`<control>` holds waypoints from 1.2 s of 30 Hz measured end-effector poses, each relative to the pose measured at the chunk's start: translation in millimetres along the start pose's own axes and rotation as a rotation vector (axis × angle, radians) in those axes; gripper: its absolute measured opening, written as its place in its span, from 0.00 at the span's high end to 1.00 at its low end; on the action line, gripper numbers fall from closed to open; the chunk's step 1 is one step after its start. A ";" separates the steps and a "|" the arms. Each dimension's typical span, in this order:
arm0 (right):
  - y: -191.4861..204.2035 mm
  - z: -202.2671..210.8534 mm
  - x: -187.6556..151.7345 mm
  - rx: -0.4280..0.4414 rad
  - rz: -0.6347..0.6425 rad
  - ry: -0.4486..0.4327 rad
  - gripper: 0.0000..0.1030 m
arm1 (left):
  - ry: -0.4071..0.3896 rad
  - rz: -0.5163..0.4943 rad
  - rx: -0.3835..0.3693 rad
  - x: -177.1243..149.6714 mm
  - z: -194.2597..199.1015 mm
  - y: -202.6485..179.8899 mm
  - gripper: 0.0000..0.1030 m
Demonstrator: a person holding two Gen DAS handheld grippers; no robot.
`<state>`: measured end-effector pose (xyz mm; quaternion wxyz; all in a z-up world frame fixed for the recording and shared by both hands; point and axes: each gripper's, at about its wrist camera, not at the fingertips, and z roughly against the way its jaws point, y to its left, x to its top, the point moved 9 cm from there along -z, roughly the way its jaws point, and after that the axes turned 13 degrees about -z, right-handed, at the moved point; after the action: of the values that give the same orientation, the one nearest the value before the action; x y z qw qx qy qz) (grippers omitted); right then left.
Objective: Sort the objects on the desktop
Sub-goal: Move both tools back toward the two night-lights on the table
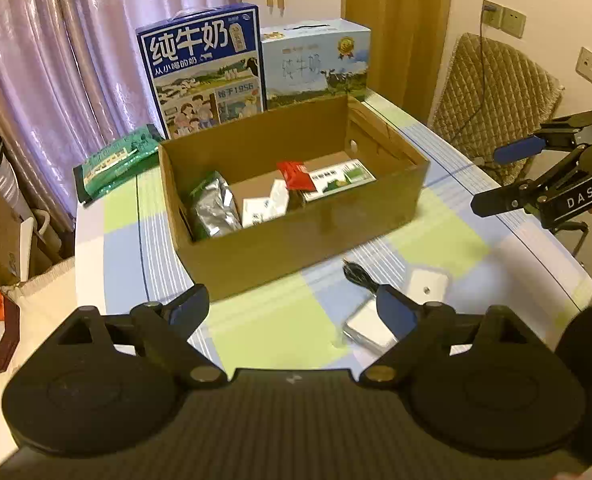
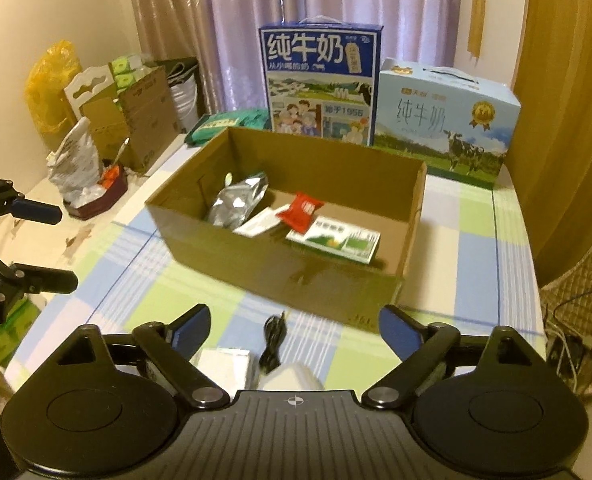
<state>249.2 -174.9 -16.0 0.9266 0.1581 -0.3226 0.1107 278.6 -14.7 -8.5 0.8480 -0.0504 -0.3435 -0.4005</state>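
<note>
Left wrist view: we are holding our left gripper [image 1: 291, 312] with jaws spread wide and empty, low in the frame, over the checked blue-and-green tablecloth [image 1: 263, 332]. An open brown cardboard box [image 1: 296, 236] is sitting mid-frame, containing a silver foil pouch [image 1: 213, 210], a red snack packet [image 1: 296, 176] and a green-and-white carton [image 1: 340, 178]. Lower right, a black coiled cable [image 1: 358, 274] and white flat blocks [image 1: 370, 326] are lying outside the box. Right wrist view: our right gripper [image 2: 296, 330] is likewise hanging open, gripping nothing.
</note>
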 end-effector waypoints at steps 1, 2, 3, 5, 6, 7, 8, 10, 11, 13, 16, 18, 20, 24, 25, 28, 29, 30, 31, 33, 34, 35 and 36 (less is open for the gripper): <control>0.7 2.5 -4.7 0.002 -0.008 0.004 0.09 | 0.000 -0.005 0.000 -3.4 2.5 -3.6 0.12; 1.8 4.5 -9.4 0.003 -0.015 0.010 0.08 | 0.001 -0.012 0.003 -6.8 4.8 -7.7 0.11; 3.4 6.8 -13.9 0.003 -0.017 0.017 0.07 | 0.001 -0.020 0.007 -10.6 7.2 -12.0 0.10; 5.7 11.8 -21.8 0.000 -0.014 0.018 0.05 | 0.000 -0.023 0.008 -16.2 11.1 -18.6 0.09; 6.8 14.6 -25.4 -0.004 -0.011 0.016 0.03 | 0.001 -0.020 0.006 -20.4 13.0 -21.9 0.09; 7.1 16.7 -28.7 -0.010 -0.011 0.013 0.02 | 0.001 -0.017 0.004 -23.5 14.6 -24.2 0.08; 7.2 18.7 -32.2 -0.018 -0.009 0.011 0.02 | 0.004 -0.016 0.009 -26.8 16.4 -26.7 0.07; 7.0 20.7 -37.5 -0.024 -0.010 0.005 0.02 | 0.017 -0.019 0.037 -32.7 18.6 -28.8 0.06; 6.8 21.9 -41.0 -0.026 -0.014 0.002 0.02 | 0.021 -0.017 0.049 -35.7 19.5 -30.0 0.06; 6.6 23.4 -47.6 -0.029 -0.017 0.003 0.02 | 0.021 0.000 0.050 -41.1 20.9 -32.3 0.05; 7.4 26.6 -56.7 -0.041 -0.012 -0.003 0.02 | 0.017 0.024 0.054 -49.7 21.7 -35.8 0.04; 6.9 28.3 -61.4 -0.045 -0.020 -0.003 0.02 | 0.022 0.035 0.062 -55.4 20.3 -37.5 0.04; 6.9 29.7 -66.6 -0.050 -0.023 0.005 0.02 | 0.020 0.053 0.060 -60.0 19.3 -39.8 0.03; 7.5 34.5 -71.8 -0.068 -0.003 -0.005 0.02 | 0.028 0.059 0.068 -67.2 16.3 -45.0 0.02; 7.4 36.1 -73.2 -0.069 -0.003 -0.008 0.02 | 0.030 0.059 0.066 -68.6 15.4 -46.5 0.02; 7.5 39.0 -77.3 -0.072 -0.005 -0.013 0.02 | 0.035 0.050 0.067 -70.7 12.8 -52.0 0.02; 7.6 39.5 -78.5 -0.073 -0.005 -0.012 0.02 | 0.036 0.046 0.066 -71.3 11.7 -54.0 0.02; 7.5 39.6 -79.6 -0.075 -0.005 -0.012 0.02 | 0.038 0.043 0.062 -71.5 10.8 -56.3 0.02; 7.1 39.5 -80.6 -0.076 -0.005 -0.012 0.02 | 0.038 0.042 0.058 -71.8 10.1 -58.1 0.02; 6.2 39.0 -80.9 -0.076 -0.010 -0.011 0.02 | 0.037 0.038 0.053 -71.6 8.8 -62.5 0.02; 5.2 39.2 -81.2 -0.077 -0.013 -0.011 0.02 | 0.038 0.036 0.050 -71.5 8.3 -64.1 0.02; 4.5 39.0 -81.8 -0.078 -0.015 -0.010 0.02 | 0.039 0.034 0.047 -71.6 7.7 -65.5 0.02; 3.8 39.3 -82.3 -0.078 -0.016 -0.010 0.02 | 0.039 0.035 0.043 -71.6 6.9 -66.7 0.02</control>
<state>162.8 -194.2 -38.1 0.9313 0.1249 -0.3301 0.0900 195.6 -11.0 -60.5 0.8623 -0.0303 -0.3345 -0.3789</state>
